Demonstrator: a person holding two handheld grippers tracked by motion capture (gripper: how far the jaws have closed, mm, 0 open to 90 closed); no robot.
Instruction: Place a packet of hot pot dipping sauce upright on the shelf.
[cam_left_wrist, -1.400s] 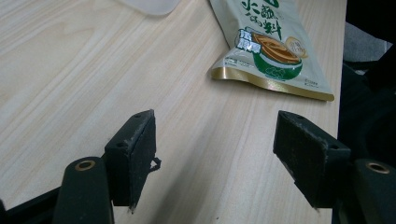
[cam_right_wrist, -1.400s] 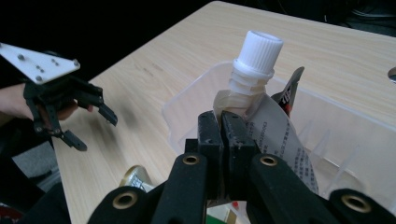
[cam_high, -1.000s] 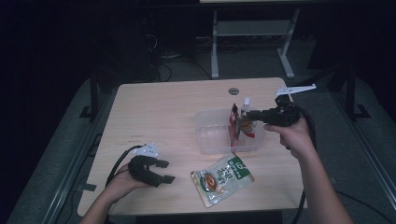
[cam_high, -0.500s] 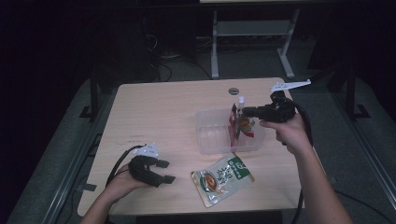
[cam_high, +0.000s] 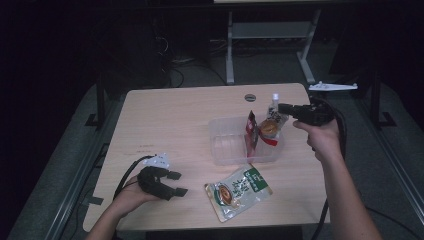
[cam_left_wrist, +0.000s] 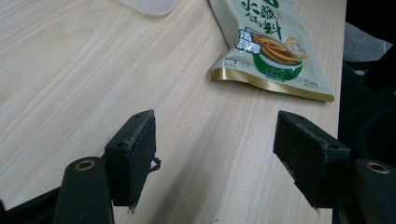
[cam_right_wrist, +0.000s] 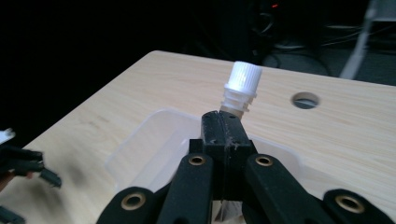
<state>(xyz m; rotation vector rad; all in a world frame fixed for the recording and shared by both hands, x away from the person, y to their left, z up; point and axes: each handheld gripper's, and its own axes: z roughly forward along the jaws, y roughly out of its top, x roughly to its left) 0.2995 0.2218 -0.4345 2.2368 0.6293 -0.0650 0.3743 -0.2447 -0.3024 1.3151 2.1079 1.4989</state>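
Observation:
My right gripper (cam_high: 283, 108) is shut on the neck of a spouted pouch (cam_high: 271, 125) with a white screw cap (cam_high: 274, 97), and holds it over the right end of a clear plastic container (cam_high: 230, 148). In the right gripper view the jaws (cam_right_wrist: 224, 127) meet just under the cap (cam_right_wrist: 242, 81). A red packet (cam_high: 251, 131) stands inside the container. My left gripper (cam_high: 178, 183) rests open on the table at the front left. A green food pouch (cam_high: 239, 186) lies flat beyond its jaws (cam_left_wrist: 215, 140), also seen as the green pouch (cam_left_wrist: 268, 42).
The wooden table (cam_high: 170, 115) has a round cable hole (cam_high: 250, 97) behind the container. A grey floor and metal desk legs (cam_high: 230, 50) lie beyond the far edge. The left gripper (cam_right_wrist: 28, 163) appears at the left edge of the right gripper view.
My right hand has lifted the spouted pouch a little and drawn it slightly to the right over the container. The left hand has stayed where it was.

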